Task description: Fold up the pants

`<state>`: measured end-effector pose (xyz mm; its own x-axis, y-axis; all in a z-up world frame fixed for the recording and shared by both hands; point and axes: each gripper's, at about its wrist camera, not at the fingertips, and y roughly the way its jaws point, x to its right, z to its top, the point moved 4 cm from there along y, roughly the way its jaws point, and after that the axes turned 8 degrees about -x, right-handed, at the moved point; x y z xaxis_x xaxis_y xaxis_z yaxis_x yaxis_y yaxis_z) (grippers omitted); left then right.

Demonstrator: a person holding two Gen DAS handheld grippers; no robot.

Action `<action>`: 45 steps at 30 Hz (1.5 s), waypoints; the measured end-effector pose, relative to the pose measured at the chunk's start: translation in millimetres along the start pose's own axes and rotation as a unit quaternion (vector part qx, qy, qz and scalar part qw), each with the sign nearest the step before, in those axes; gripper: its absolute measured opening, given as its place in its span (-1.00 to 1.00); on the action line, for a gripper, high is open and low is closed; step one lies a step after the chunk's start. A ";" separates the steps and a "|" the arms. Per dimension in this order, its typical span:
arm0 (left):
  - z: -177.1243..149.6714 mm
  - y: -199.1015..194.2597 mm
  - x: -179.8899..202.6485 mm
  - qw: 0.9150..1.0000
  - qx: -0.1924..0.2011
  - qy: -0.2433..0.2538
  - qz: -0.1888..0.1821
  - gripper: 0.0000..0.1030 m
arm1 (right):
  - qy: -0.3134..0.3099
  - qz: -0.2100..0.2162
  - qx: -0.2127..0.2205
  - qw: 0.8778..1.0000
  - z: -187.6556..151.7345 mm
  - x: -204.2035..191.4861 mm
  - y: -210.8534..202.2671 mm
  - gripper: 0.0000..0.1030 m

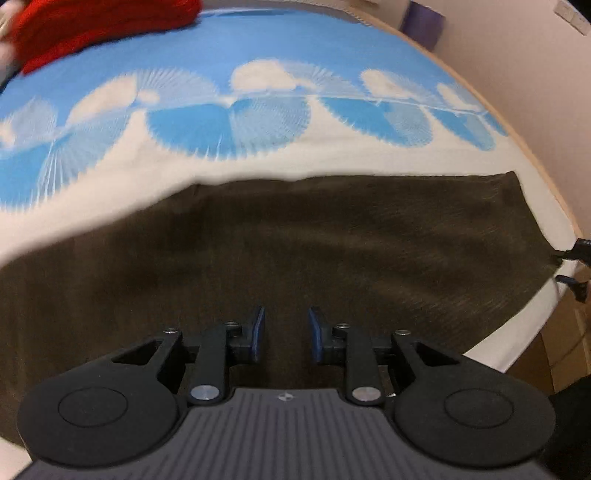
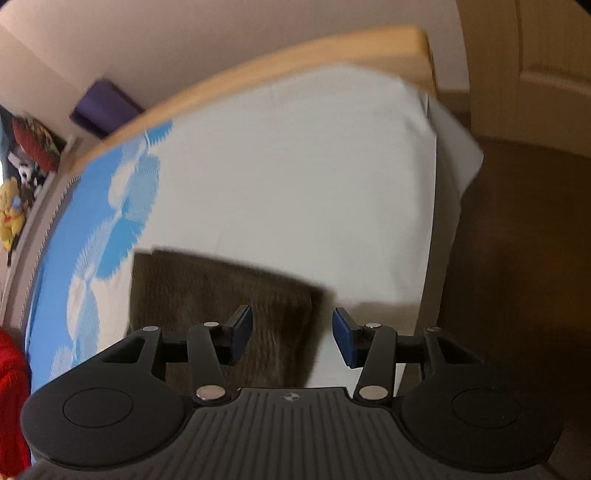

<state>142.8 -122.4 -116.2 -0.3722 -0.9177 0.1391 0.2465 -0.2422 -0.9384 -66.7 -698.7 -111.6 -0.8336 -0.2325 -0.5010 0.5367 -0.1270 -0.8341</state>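
Dark brown pants (image 1: 332, 240) lie flat in a long band across the bed's white sheet (image 1: 258, 162). My left gripper (image 1: 286, 325) hovers over the middle of them, open by a narrow gap with nothing between the blue pads. At the far right edge of the left wrist view, my right gripper (image 1: 567, 266) shows two black fingertips straddling the pants' end. In the right wrist view the pants (image 2: 207, 288) end in a square edge under my right gripper (image 2: 291, 325). It is open, and its pads are clear of the cloth.
The sheet (image 2: 295, 184) has a blue fan pattern toward the far side. A red garment (image 1: 92, 26) lies at the bed's far left corner. A wooden frame (image 2: 295, 55) borders the mattress, with a purple box (image 2: 103, 107) behind it. Brown floor (image 2: 517, 258) lies past the bed's right edge.
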 end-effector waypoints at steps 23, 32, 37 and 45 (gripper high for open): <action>-9.6 -74.5 -5.2 0.996 0.030 0.059 0.060 -0.39 | -0.037 0.068 0.074 0.994 -0.2 -28.1 -19.0 -0.68; -18.7 -73.5 -31.3 0.996 0.065 -0.039 0.044 -0.39 | -0.091 0.118 0.096 0.984 -23.7 -39.0 -55.5 -0.69; -16.1 -85.9 -34.6 0.992 0.098 -0.028 0.077 -0.39 | -0.116 0.092 0.118 0.982 -35.3 -51.4 -62.4 -0.69; -19.2 -99.8 -69.8 0.989 0.114 -0.077 0.053 -0.39 | -0.392 0.152 0.169 0.891 -166.8 -194.7 -127.8 -0.70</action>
<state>127.0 -28.1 -38.3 -0.1973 -0.9746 0.1061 0.4791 -0.1903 -0.8569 5.3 -476.3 54.0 -0.3664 -0.8916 -0.2659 0.8416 -0.1957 -0.5034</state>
